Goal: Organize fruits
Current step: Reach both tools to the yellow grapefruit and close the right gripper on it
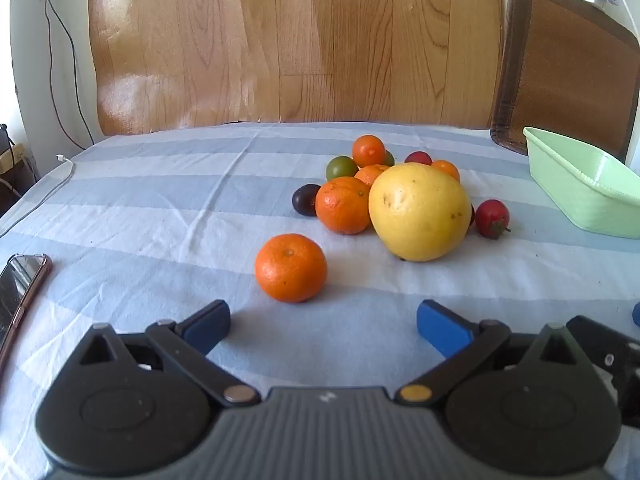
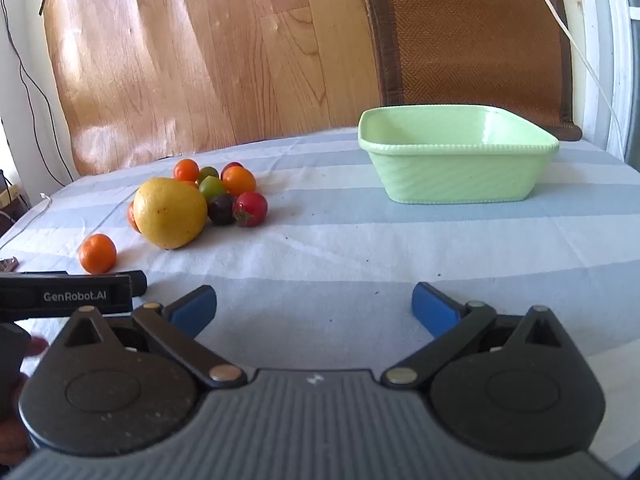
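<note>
A pile of fruit lies on the striped cloth: a big yellow grapefruit [image 1: 419,211] [image 2: 170,212], several oranges [image 1: 343,205], a green fruit [image 1: 341,167], a dark plum [image 1: 305,199] and a red fruit [image 1: 492,219] [image 2: 251,208]. One orange [image 1: 291,267] [image 2: 97,253] lies apart, just ahead of my left gripper [image 1: 323,326], which is open and empty. My right gripper [image 2: 314,308] is open and empty, low over bare cloth. A pale green tub [image 2: 458,152] [image 1: 580,188] stands empty at the right.
A phone [image 1: 18,292] lies at the left edge of the table. A white cable [image 1: 60,178] trails at the far left. A woven mat [image 2: 472,40] and a wood-pattern sheet [image 1: 280,40] lean on the wall behind. The left gripper's body [image 2: 68,294] shows beside the right one.
</note>
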A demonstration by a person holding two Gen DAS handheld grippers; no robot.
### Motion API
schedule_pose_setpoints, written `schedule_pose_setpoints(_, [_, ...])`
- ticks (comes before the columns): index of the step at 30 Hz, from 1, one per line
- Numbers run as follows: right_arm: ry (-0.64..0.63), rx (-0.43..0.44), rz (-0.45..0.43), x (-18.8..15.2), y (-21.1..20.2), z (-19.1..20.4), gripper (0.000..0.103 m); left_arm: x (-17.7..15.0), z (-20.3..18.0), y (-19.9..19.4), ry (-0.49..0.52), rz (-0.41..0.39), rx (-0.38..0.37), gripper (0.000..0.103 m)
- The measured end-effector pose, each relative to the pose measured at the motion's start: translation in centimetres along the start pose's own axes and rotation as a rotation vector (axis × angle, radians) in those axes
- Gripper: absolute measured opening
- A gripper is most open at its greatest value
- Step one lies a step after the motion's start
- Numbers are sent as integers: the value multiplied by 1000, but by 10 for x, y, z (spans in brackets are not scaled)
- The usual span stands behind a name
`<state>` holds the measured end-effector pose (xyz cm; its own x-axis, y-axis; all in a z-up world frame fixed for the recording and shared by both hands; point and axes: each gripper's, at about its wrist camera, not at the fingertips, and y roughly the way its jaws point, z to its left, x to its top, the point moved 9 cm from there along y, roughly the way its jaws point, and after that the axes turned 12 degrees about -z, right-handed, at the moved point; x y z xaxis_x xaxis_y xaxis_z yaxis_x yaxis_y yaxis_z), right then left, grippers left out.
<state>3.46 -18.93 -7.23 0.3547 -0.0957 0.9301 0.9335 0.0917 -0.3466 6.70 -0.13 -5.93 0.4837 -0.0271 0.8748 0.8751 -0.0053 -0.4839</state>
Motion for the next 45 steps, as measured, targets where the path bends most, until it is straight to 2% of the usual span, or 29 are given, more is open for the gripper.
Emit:
schedule_pose_setpoints(3, [-19,-8,6,-3,5,-4,103,2,-2,3,5,6,-3,103])
schedule_pose_setpoints(6, [43,7,-36,4,-5,-9,103,4,1,-5,-6,-19,-7,103])
schedule_pose_setpoints(9, [106,38,-34,6,-6,-9,103,3,0,-13,-15,-34,-11,103])
schedule_pose_setpoints(10, [144,60,-47,6,-6,-14,103,4,-1,-16,-18,-48,-19,103])
schedule_pose_setpoints(15, [131,63,-53,8,-9,-9,103,12,-8,-29,-5,-151,-68,103])
schedule_pose_setpoints(19, [115,71,-73,7,-11,-8,98,21,-2,-30,55,-176,-39,103])
schedule_pose_setpoints(24, [109,59,-75,7,-10,-8,83,36,48,-37,-62,-245,47,103])
schedule_pose_setpoints(26, [87,50,-66,6,-8,-5,73,36,71,-32,-96,-231,90,103])
schedule_pose_setpoints(29, [61,60,-87,9,-9,2,66,32,89,-23,-110,-208,124,102])
schedule_pose_setpoints(33, [2,95,-133,19,-9,23,64,20,87,-17,-104,-179,78,97])
schedule_pose_setpoints(38, [-84,163,-172,32,-3,60,59,16,86,-17,-110,-176,59,99])
schedule_pose_setpoints(45, [-99,203,-175,34,6,85,59,14,90,-18,-160,-177,39,101])
